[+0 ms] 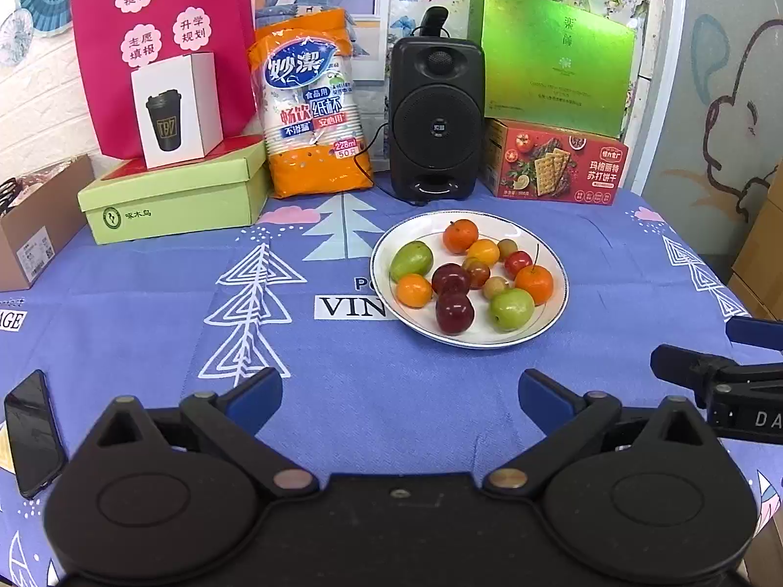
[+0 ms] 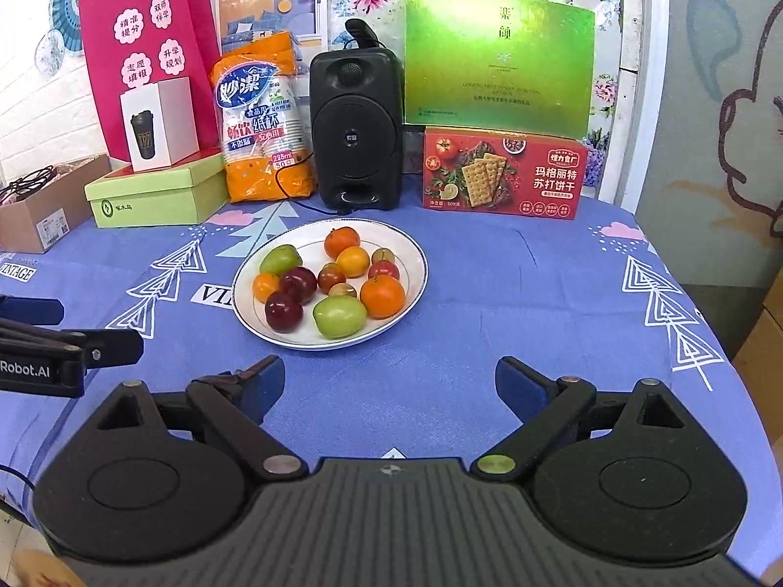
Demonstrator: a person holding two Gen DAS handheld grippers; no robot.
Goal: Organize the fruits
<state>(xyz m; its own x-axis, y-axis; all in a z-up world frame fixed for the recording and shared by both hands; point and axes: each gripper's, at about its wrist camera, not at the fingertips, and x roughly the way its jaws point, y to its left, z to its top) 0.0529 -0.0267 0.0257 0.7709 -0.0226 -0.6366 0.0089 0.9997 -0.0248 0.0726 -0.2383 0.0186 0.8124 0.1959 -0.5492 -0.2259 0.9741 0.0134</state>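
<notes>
A white plate (image 1: 489,337) (image 2: 313,340) sits mid-table on the blue cloth, holding several small fruits: oranges (image 1: 534,284) (image 2: 382,296), dark red plums (image 1: 454,312) (image 2: 284,312), green fruits (image 1: 511,309) (image 2: 339,317) and small red and yellow ones. My left gripper (image 1: 400,394) is open and empty, a little short of the plate and to its left. My right gripper (image 2: 390,384) is also open and empty, just in front of the plate's near right side. Each gripper's fingers show at the other view's edge.
Along the back stand a black speaker (image 1: 435,115) (image 2: 356,129), an orange pack of paper cups (image 1: 310,107), a red cracker box (image 2: 504,173), a green gift box (image 2: 499,61), and a light green box (image 1: 176,195) with a white cup carton on it. A phone (image 1: 32,433) lies near left.
</notes>
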